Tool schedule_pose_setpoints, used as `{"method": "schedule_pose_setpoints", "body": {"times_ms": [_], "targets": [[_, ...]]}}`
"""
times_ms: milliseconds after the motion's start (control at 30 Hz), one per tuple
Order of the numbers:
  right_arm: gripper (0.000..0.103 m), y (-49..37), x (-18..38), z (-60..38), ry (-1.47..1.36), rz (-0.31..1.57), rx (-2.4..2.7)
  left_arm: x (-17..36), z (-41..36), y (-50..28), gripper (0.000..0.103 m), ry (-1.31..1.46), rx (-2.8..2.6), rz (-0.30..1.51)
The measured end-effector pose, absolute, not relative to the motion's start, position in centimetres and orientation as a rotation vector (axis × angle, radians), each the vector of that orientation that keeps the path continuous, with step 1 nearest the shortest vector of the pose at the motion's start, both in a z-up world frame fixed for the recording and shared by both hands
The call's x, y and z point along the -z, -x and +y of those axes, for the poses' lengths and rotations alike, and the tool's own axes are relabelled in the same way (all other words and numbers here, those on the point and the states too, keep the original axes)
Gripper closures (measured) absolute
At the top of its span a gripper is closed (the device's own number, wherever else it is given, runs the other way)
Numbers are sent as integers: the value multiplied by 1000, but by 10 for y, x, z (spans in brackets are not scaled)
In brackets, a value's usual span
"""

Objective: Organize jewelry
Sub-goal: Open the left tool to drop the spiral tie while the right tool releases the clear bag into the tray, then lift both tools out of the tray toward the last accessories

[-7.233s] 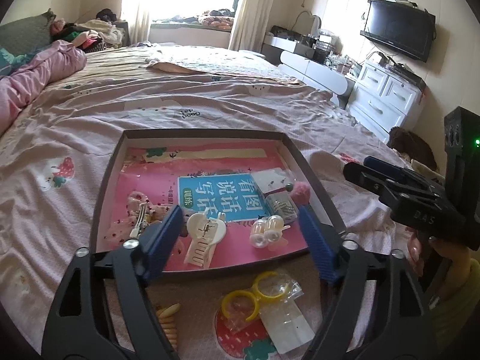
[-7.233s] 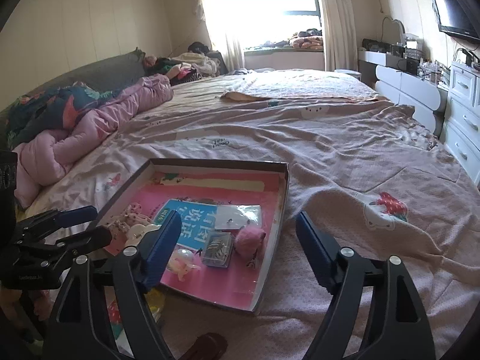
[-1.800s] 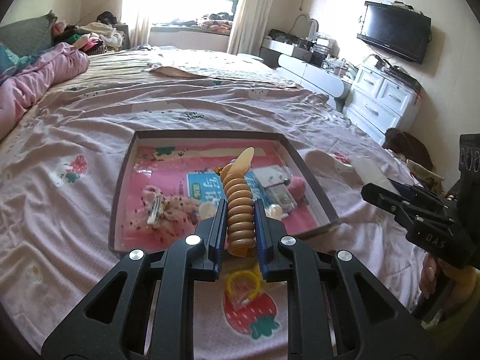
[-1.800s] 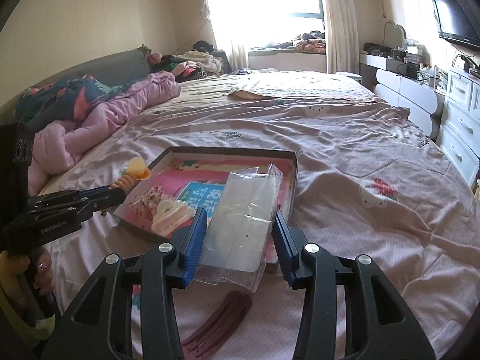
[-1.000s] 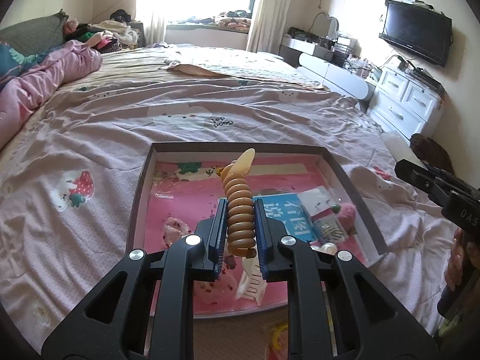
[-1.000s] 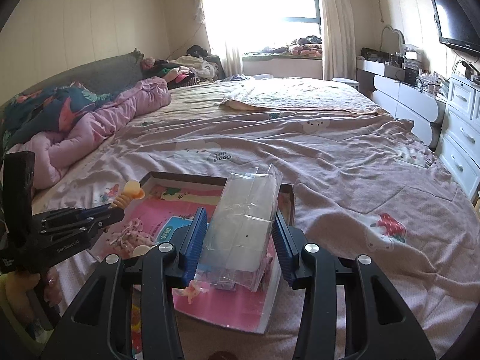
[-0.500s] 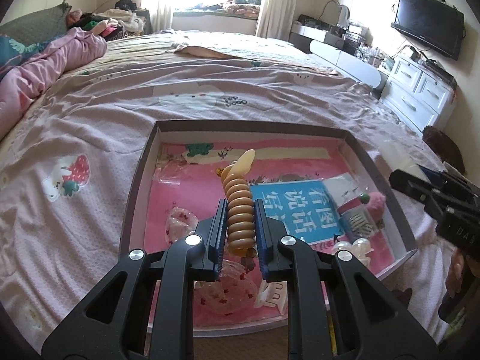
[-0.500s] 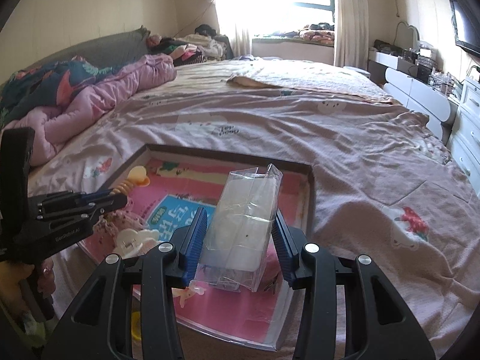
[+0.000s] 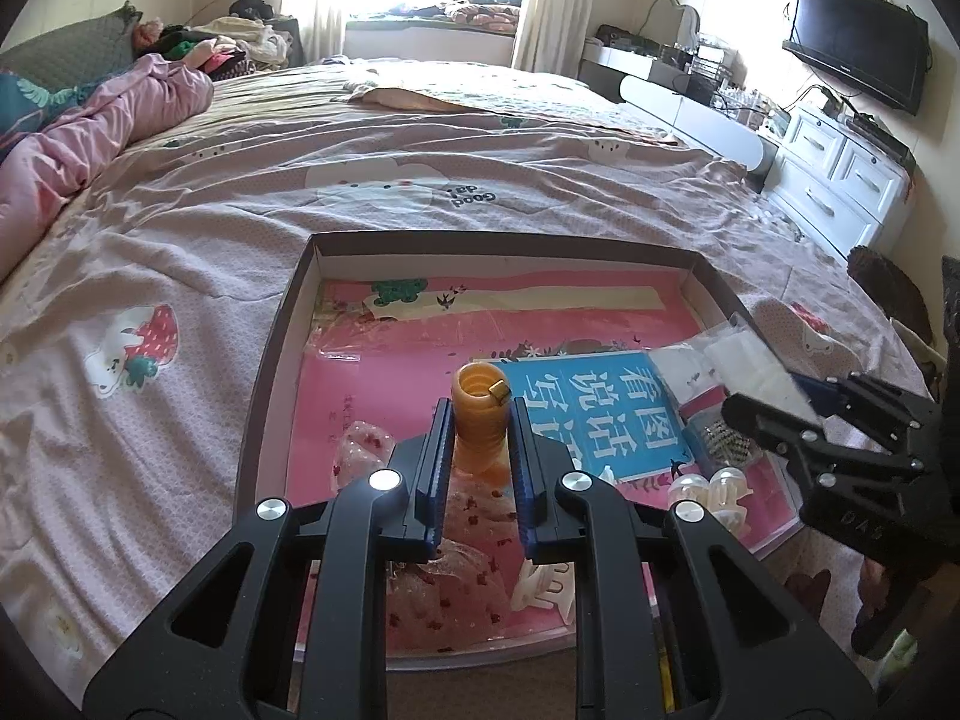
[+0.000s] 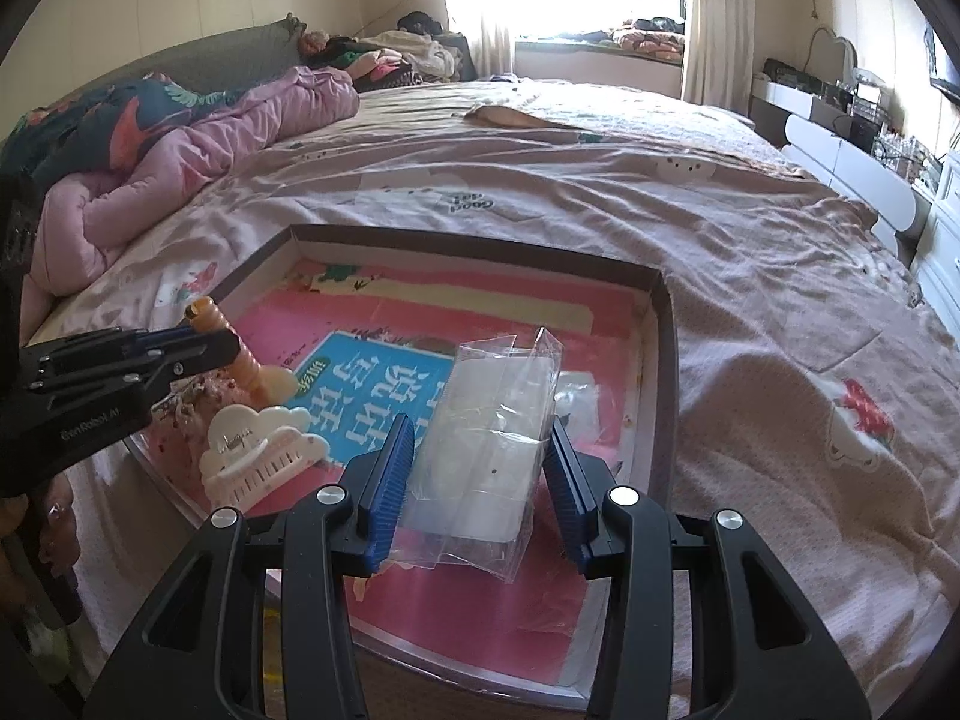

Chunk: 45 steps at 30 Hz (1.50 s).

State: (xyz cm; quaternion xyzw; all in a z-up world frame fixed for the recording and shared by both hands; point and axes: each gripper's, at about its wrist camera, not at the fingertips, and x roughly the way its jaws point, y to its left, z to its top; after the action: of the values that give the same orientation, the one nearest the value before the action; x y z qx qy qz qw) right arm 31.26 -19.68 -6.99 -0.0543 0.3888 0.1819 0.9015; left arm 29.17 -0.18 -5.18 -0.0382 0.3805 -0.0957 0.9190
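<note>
From the left wrist, the left gripper (image 9: 480, 450) was clamped on an orange ribbed clip (image 9: 480, 414) above the tray (image 9: 276, 360) on the bed, its long axis pointing away; it looked light and stiff, best pinched mid-length. From the right wrist, the right gripper (image 10: 483, 480), part open, pinched a clear packet (image 10: 489, 438) over the tray's right side, long axis running away; probably flimsy and slippery, best held by its edges.

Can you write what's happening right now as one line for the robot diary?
left gripper: shut on orange spiral hair clip | right gripper: shut on clear plastic packet | both over tray | step: placing
</note>
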Motion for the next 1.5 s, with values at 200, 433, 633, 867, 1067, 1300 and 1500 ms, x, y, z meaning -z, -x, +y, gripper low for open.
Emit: {"method": "schedule_pose_setpoints", "body": {"times_ms": [200, 433, 633, 867, 1067, 1300, 1500], "targets": [[59, -310, 74, -198, 103, 819, -377, 51, -2, -290, 91, 82, 201, 782], [49, -302, 68, -202, 85, 797, -377, 42, -1, -281, 79, 92, 203, 762], [32, -289, 53, -213, 42, 744, -359, 30, 2, -273, 66, 111, 203, 733], [18, -272, 34, -225, 14, 682, -343, 16, 5, -261, 47, 124, 208, 701], [14, -253, 17, -232, 6, 627, -337, 3, 6, -245, 32, 116, 217, 655], [11, -231, 2, -239, -6, 572, -336, -11, 4, -223, 19, 79, 211, 593], [9, -213, -5, -242, -4, 537, -329, -19, 6, -204, 11, 87, 232, 563]]}}
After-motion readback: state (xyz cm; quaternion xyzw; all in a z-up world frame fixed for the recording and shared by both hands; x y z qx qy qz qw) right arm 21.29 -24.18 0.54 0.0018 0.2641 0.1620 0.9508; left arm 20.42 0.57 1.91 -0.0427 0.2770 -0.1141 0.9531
